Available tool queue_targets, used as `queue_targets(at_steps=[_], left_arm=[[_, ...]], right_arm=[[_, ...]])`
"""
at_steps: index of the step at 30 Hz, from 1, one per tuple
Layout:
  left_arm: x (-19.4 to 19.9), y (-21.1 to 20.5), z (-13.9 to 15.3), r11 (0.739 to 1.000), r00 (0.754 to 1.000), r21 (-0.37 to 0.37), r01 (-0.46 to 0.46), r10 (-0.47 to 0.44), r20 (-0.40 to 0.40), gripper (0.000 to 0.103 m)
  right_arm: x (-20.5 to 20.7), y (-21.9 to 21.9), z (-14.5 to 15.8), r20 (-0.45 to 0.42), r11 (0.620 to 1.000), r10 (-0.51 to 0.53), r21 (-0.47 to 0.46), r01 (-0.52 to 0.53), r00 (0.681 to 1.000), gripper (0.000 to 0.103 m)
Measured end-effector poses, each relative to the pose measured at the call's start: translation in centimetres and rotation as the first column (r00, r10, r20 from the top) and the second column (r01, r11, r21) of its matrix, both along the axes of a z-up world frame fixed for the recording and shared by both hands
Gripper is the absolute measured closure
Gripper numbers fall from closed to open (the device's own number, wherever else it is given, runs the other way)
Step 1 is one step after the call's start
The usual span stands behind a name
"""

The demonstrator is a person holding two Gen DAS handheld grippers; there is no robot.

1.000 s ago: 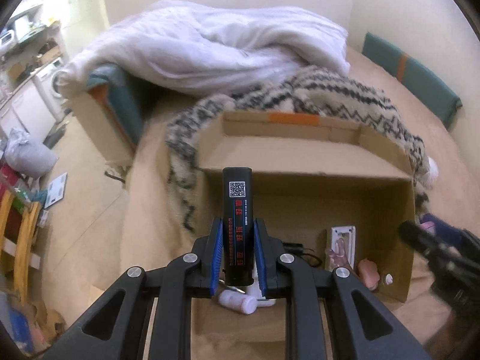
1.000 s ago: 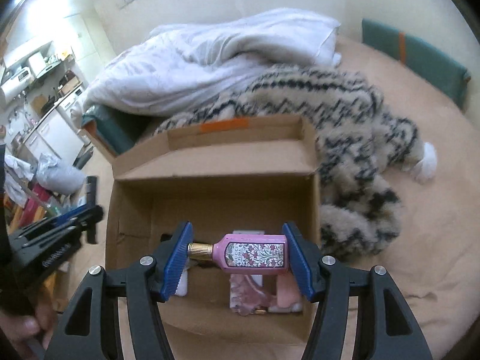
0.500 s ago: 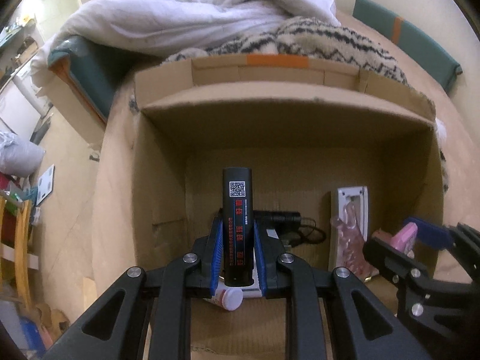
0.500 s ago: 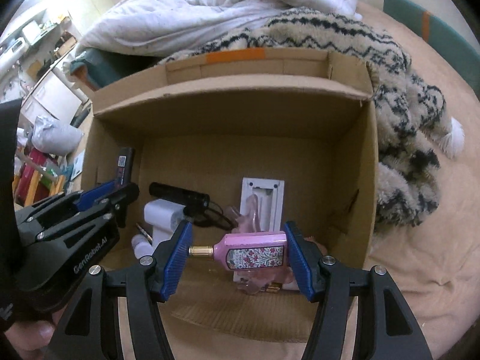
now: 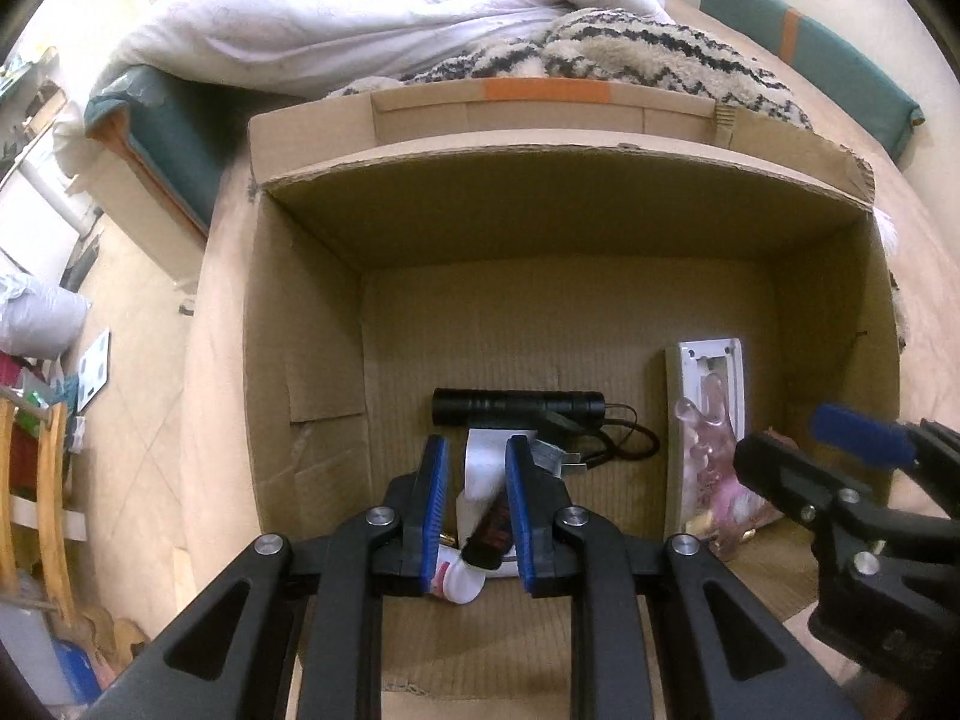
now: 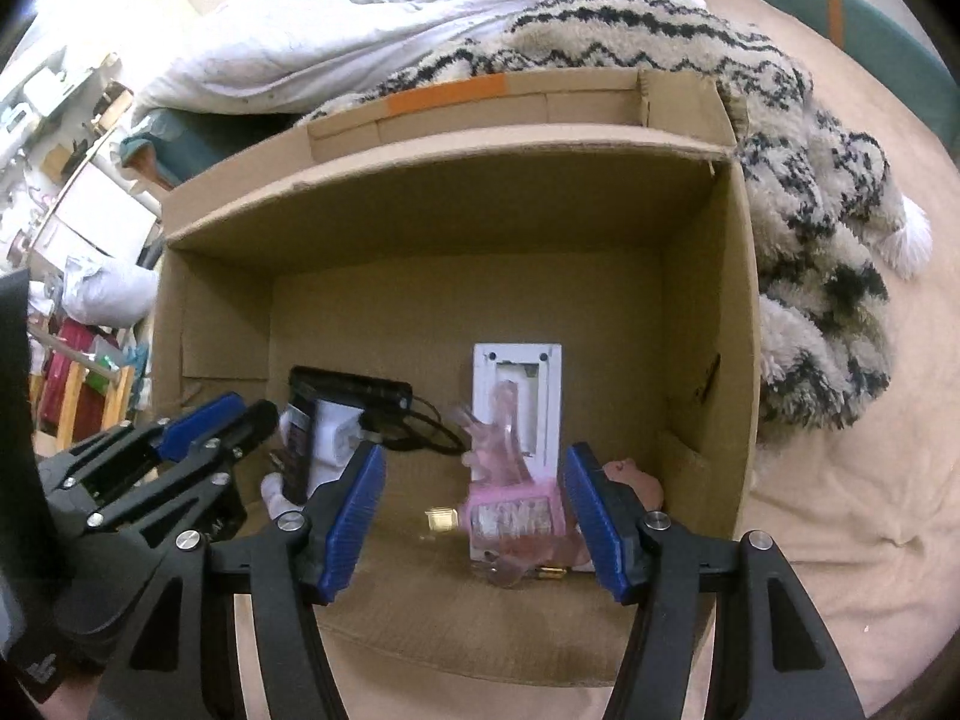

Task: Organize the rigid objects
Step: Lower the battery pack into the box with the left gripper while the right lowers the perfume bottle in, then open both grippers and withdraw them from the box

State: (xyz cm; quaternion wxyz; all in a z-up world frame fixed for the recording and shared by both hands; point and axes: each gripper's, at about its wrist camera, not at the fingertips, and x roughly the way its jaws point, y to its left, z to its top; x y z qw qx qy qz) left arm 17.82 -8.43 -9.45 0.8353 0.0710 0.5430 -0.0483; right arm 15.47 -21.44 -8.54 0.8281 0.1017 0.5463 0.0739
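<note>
An open cardboard box [image 5: 312, 360] [image 6: 702, 324] lies on the bed. My left gripper [image 5: 477, 468] is open over its near left floor; a black stick with red print [image 5: 489, 531] drops free, tilted, between the jaws, also visible in the right wrist view [image 6: 297, 456]. My right gripper [image 6: 474, 474] is open; the pink perfume bottle [image 6: 513, 513] with a gold cap is blurred and loose below the jaws, above the box floor.
In the box: a black flashlight [image 5: 519, 403] with cord, a white charger [image 5: 486, 462], a white bottle [image 5: 459, 582], a white panel [image 5: 708, 384], a clear pink item [image 6: 498, 438], a doll head [image 6: 636, 477]. A patterned blanket [image 6: 810, 192] and white duvet [image 5: 336, 18] lie behind.
Both grippers moved lower into the box and opened. The black stick has slipped down and tilted out of the left jaws; the pink bottle has dropped from the right jaws.
</note>
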Motion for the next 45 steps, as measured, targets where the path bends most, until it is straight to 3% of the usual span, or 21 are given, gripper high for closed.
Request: queue_targets(at_steps=[3,5,7,12,16,29,35,38,45], left_arm=[[-0.1,-0.1,0.1,1.000,1.000,0.003,0.003,-0.003,-0.002,0.075],[-0.2,-0.1,0.4,1.000,1.000,0.000,0.001,-0.001,0.002,0.060],[-0.3,0.0,0.9,1.000,1.000,-0.010,-0.007,0.007,0.005,0.051],[-0.8,1.0,2.2,0.998,0.999,-0.050,-0.041,0.041,-0.008,0.049],[-1.4,2.5,2.9,0.995,0.997,-0.073,-0.070,0.068,-0.032,0.048],[-6.6,7.6,5.0,0.982,0.989,-0.117,-0.148,0.146,-0.028,0.014],[-9.6,9.6,6.6,0.977,0.984,-0.143,-0.161,0.170,0.052,0.009],[-11.1,9.5,7.6,0.982,0.979,-0.133,-0.138,0.155,0.130,0.009],[-14.4,8.8,11.2,0.988,0.927,-0.132,-0.080,0.122,0.354,0.009]], right_arm=[[-0.2,-0.3,0.6,0.019,1.000,-0.013,0.025,0.013,1.000,0.020],[-0.1,-0.6,0.9,0.028,0.999,-0.025,0.033,0.024,0.999,0.014],[-0.3,-0.9,1.5,0.056,0.998,-0.042,0.038,0.040,0.998,0.000],[-0.6,-1.8,3.2,0.117,0.995,-0.086,0.065,0.079,0.989,0.000],[-1.1,-2.2,3.8,0.112,0.993,-0.097,0.077,0.089,0.989,0.000],[-7.3,-2.6,5.0,0.063,0.995,-0.068,0.075,0.063,0.996,0.000],[-10.9,-2.2,6.1,0.133,0.997,-0.058,0.063,0.050,0.989,0.000],[-12.5,-1.7,7.0,0.201,0.999,-0.049,0.025,0.045,0.978,0.000],[-15.3,-1.3,9.2,0.358,0.998,-0.057,-0.002,0.062,0.932,0.000]])
